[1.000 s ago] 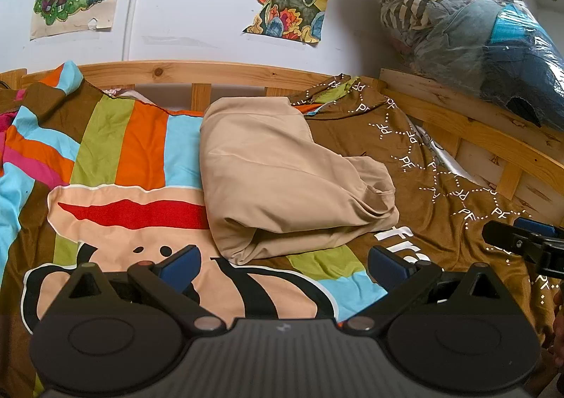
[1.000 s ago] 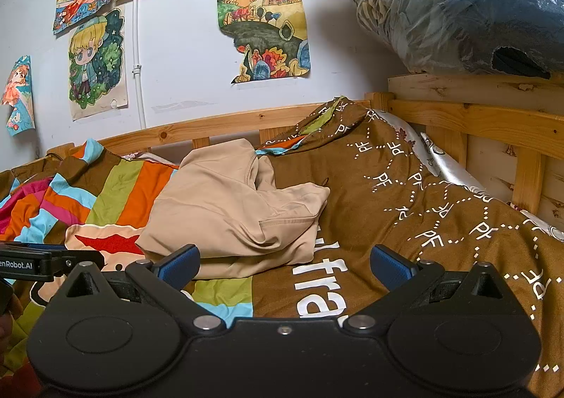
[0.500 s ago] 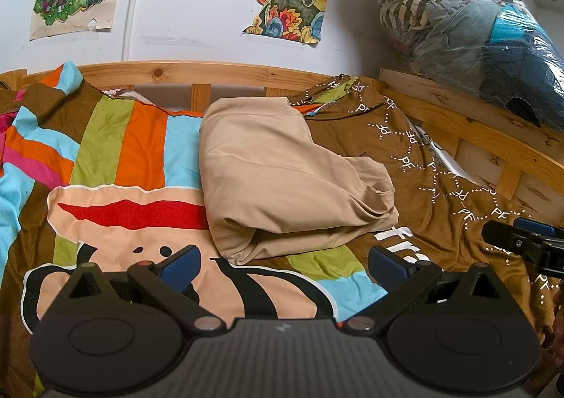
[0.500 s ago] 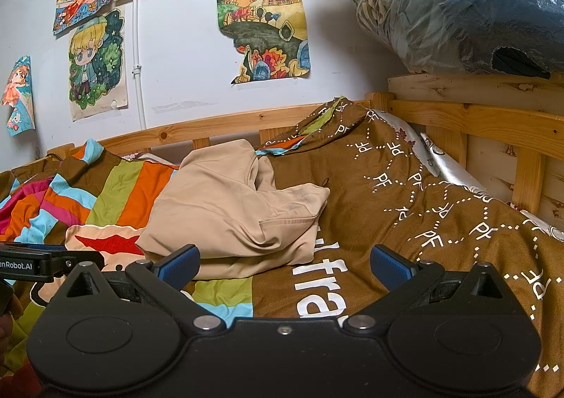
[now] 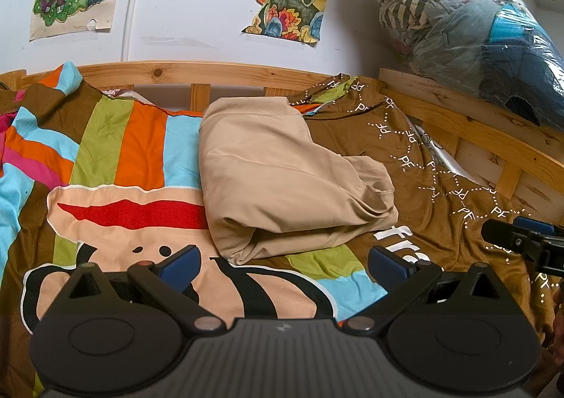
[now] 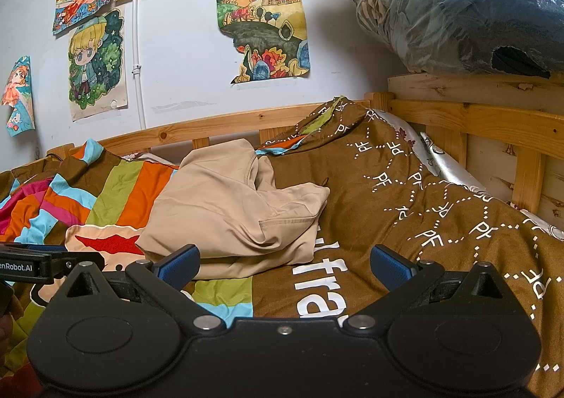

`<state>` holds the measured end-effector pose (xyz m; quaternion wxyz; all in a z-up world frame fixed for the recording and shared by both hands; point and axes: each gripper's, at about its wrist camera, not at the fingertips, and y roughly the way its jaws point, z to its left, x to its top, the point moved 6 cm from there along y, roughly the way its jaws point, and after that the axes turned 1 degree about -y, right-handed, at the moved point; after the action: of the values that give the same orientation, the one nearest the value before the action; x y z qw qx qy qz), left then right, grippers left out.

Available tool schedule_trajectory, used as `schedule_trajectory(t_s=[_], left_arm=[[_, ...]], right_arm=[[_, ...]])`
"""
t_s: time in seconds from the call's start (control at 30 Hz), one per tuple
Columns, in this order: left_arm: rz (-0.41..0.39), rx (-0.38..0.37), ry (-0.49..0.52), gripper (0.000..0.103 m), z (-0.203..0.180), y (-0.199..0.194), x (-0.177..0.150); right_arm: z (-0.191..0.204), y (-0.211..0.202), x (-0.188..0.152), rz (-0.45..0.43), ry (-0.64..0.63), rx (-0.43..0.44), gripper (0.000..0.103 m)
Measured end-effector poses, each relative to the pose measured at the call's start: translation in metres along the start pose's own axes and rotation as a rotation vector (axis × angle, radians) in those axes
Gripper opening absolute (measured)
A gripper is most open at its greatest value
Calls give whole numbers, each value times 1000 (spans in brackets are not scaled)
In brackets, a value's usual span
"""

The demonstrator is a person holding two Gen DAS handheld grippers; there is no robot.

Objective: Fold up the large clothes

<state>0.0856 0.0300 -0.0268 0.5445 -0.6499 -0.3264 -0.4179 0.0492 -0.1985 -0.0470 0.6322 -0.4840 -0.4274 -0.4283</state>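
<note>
Lying folded into a thick bundle, the beige garment (image 5: pixel 282 183) sits on the bedspread (image 5: pixel 116 151) toward the far edge of the bed, its far end almost against the wooden rail (image 5: pixel 197 72) that runs along the wall. Its left part rests on the orange and light-blue stripes, its right part on the brown stretch printed with white dotted "PF" marks, and its near fold overlaps the cartoon face with the red mouth. In the right wrist view the same garment (image 6: pixel 236 214) shows a hem and a loose flap turned toward the right.

The left gripper (image 5: pixel 283 262) hangs near the front edge of the bed with its blue-padded fingers (image 5: pixel 181 262) spread wide and nothing between them; the garment lies just beyond the tips, untouched. The right gripper (image 6: pixel 283 262) is spread the same way, empty, over the brown part of the bedspread where large white letters run. Each gripper's black tip shows at the side of the other's view.

Drawings (image 6: pixel 262 28) are taped to the white wall, and a clear plastic bag of clothes (image 6: pixel 458 6) rests on the wooden frame at the bed's right end.
</note>
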Motion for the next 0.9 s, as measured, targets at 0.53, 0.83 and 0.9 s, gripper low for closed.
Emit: schedule_trajectory(t_s=[0.53, 0.83, 0.9], left_arm=[[0, 0, -1, 102, -1, 0, 0], [0, 0, -1, 102, -1, 0, 0], [1, -1, -1, 102, -2, 0, 0]], right_arm=[[0, 0, 0, 0, 0, 0, 102], [-1, -1, 2, -6, 2, -8, 102], [-1, -1, 2, -4, 4, -9, 102]])
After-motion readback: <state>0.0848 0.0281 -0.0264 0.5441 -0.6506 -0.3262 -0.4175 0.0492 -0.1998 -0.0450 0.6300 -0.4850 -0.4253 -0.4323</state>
